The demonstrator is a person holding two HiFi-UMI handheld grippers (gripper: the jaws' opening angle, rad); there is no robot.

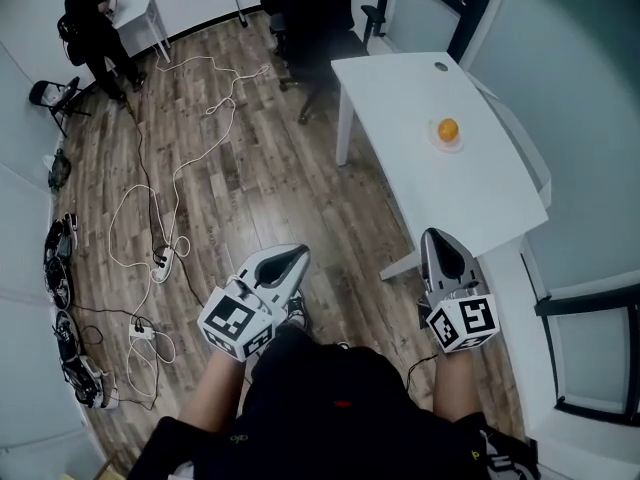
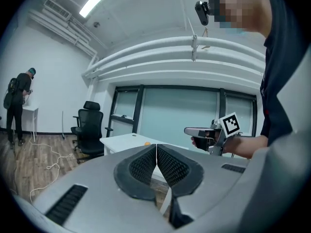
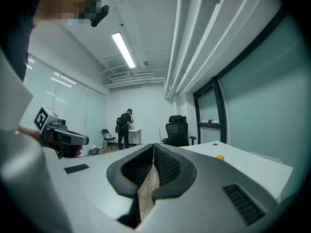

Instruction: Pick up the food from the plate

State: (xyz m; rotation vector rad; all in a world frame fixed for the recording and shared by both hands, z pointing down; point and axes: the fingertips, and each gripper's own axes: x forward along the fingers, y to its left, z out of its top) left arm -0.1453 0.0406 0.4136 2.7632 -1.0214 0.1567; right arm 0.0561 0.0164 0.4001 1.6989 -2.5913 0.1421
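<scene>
An orange piece of food (image 1: pixel 448 129) lies on a small white plate (image 1: pixel 447 145) on the white table (image 1: pixel 400 98), far ahead on the right. My left gripper (image 1: pixel 293 255) is held low over the wooden floor, its jaws shut with nothing between them. My right gripper (image 1: pixel 437 236) hovers at the table's near corner, also shut and empty. Both are well short of the plate. The food (image 2: pixel 147 143) shows as a small dot in the left gripper view, above the closed left gripper (image 2: pixel 156 147). In the right gripper view the food (image 3: pixel 220 157) sits to the right of the closed right gripper (image 3: pixel 154 147).
A black office chair (image 1: pixel 318 28) stands at the table's far end. White cables and power strips (image 1: pixel 160 258) trail over the floor on the left. A person (image 1: pixel 95 28) stands by a small white desk (image 1: pixel 150 20) at the back left. A glass wall runs along the right.
</scene>
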